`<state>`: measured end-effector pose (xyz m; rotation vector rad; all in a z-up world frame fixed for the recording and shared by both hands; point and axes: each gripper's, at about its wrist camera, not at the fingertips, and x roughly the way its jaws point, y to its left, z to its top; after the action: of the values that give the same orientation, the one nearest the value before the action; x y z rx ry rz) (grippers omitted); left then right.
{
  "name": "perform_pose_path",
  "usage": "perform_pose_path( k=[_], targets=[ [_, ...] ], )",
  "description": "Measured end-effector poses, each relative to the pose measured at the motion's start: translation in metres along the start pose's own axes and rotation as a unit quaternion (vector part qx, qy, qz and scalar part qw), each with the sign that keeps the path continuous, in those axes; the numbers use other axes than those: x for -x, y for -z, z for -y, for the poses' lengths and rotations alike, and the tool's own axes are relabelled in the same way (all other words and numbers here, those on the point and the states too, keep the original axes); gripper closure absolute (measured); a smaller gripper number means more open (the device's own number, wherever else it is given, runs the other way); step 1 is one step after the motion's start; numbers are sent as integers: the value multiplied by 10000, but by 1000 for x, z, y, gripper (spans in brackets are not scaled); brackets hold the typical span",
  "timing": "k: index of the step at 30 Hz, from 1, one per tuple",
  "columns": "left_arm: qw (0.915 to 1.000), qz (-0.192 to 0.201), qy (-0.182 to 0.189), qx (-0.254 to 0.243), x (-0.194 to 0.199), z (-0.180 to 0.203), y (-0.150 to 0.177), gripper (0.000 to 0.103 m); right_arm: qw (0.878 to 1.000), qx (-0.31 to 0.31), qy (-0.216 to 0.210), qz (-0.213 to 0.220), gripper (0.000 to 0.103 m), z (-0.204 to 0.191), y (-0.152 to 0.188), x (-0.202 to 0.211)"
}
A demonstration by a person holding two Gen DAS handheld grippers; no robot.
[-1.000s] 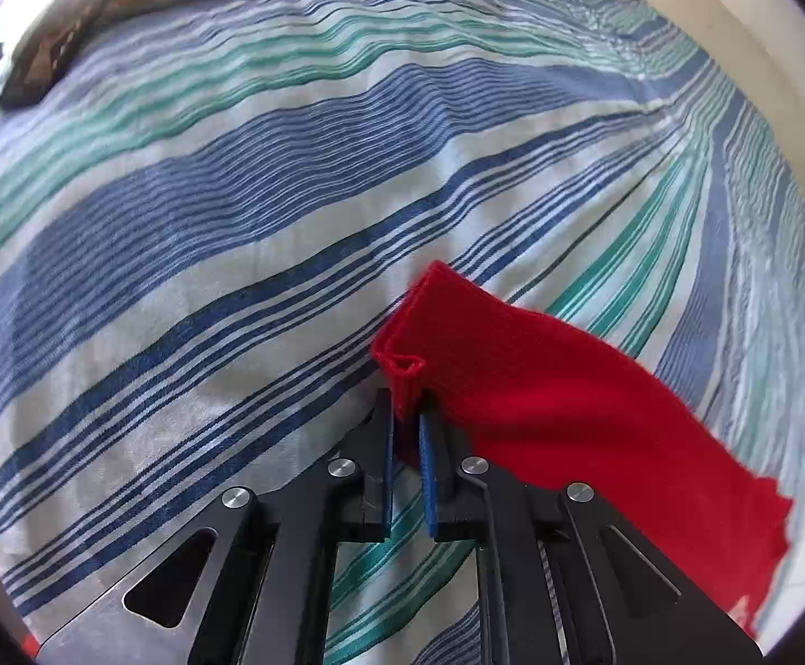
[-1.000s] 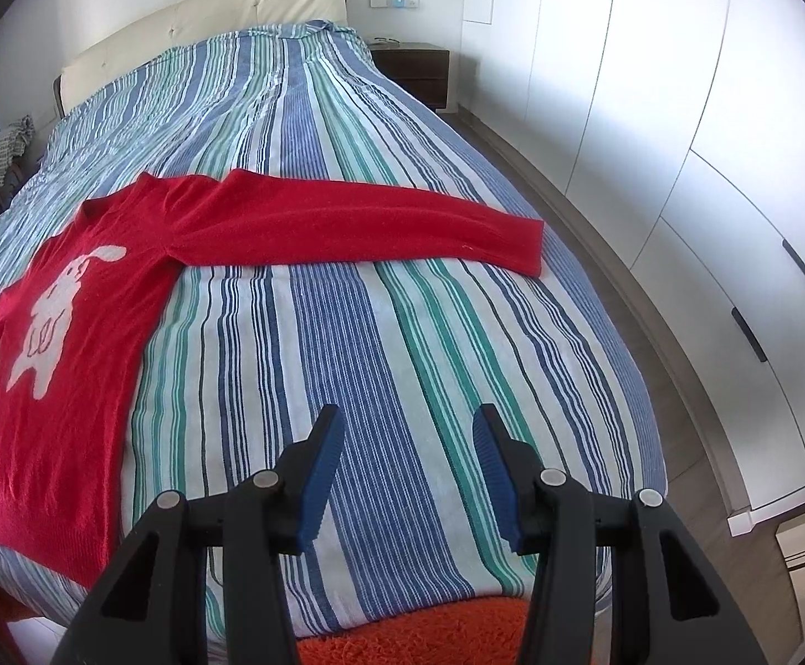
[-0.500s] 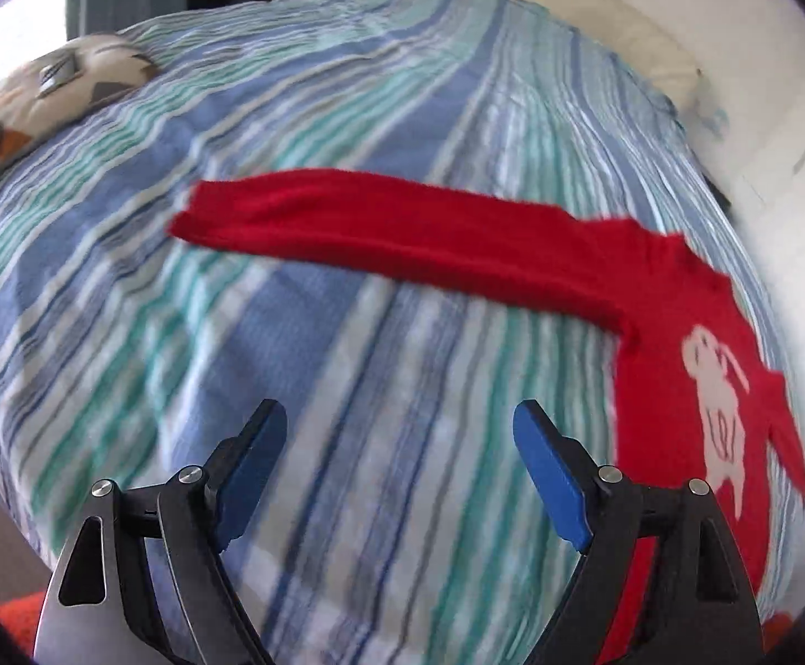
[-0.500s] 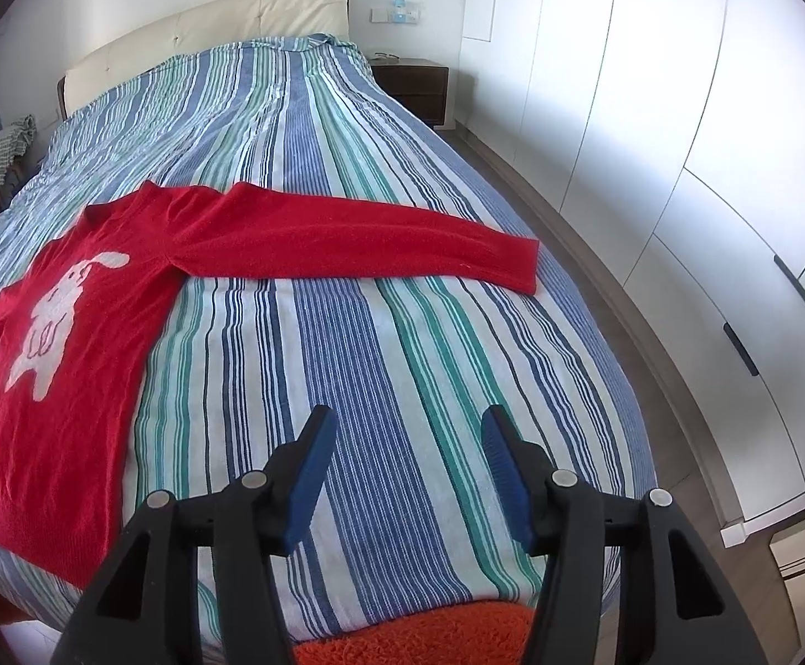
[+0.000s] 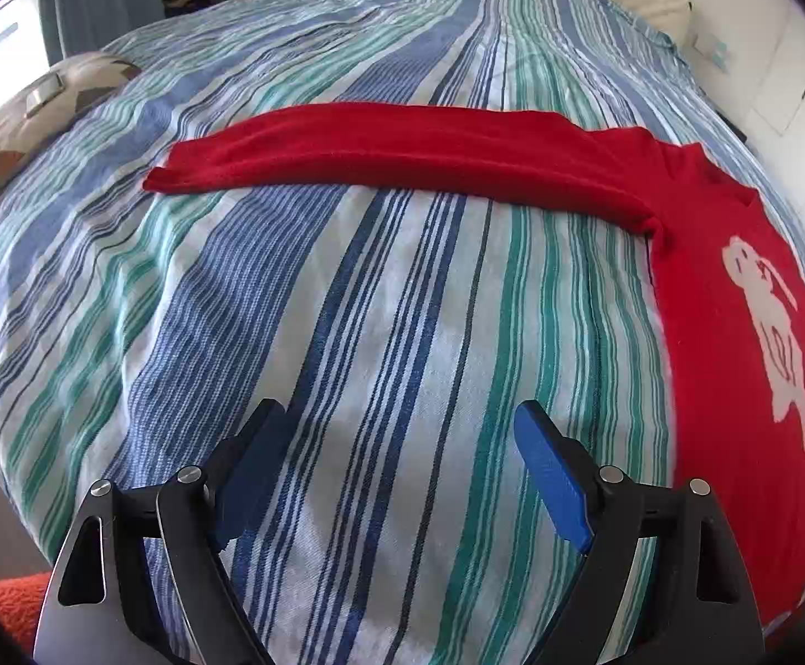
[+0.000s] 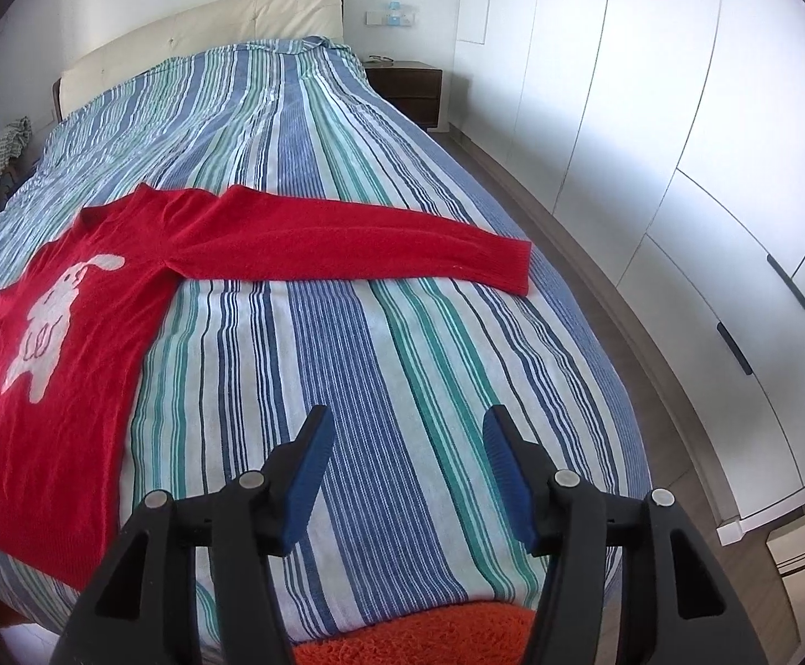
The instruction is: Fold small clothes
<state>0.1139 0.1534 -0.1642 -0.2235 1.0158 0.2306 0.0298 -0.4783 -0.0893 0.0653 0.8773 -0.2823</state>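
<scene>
A red sweater (image 5: 734,360) with a white rabbit figure lies flat, front up, on the striped bed cover (image 5: 347,332). One sleeve (image 5: 402,149) stretches straight out to the left in the left wrist view, with its cuff near the bed's left side. My left gripper (image 5: 396,415) hovers open and wide over bare cover, well short of that sleeve, holding nothing. In the right wrist view the sweater (image 6: 70,388) lies at the left and its other sleeve (image 6: 358,244) reaches right toward the bed's edge. My right gripper (image 6: 408,415) is open over bare cover, apart from that sleeve.
A cream headboard (image 6: 197,27) closes the far end of the bed. A dark nightstand (image 6: 408,88) and white wardrobe doors (image 6: 651,111) line the right side. An orange rug (image 6: 413,637) lies at the foot. A patterned cushion (image 5: 59,94) sits at the bed's left edge.
My left gripper let go of the sleeve cuff, opened wide, rolled and drew back from it. The sleeve now lies flat. My right gripper's jaws stand slightly wider.
</scene>
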Motion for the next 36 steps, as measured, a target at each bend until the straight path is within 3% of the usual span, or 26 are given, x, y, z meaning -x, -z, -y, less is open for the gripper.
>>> perform_pose_path(
  k=[9,16,21,30,36],
  targets=[
    [9997,116,-157,172,0,-1,1,17,9998,12,-23,175,47,2,1,5],
    [9982,499,-234,-222,14,18,1,17,9999,-136,-42,94,44,8,0,2],
    [9976,468,-311,-416,11,26,1,17,9999,-27,47,98,44,2,0,3],
    [9984,398,-384,-136,5,15,1,15,9999,-70,36,89,43,1,0,4],
    [9994,-71,-337,42,-17,8,4,5,9999,-80,42,132,43,2,1,5]
  ],
)
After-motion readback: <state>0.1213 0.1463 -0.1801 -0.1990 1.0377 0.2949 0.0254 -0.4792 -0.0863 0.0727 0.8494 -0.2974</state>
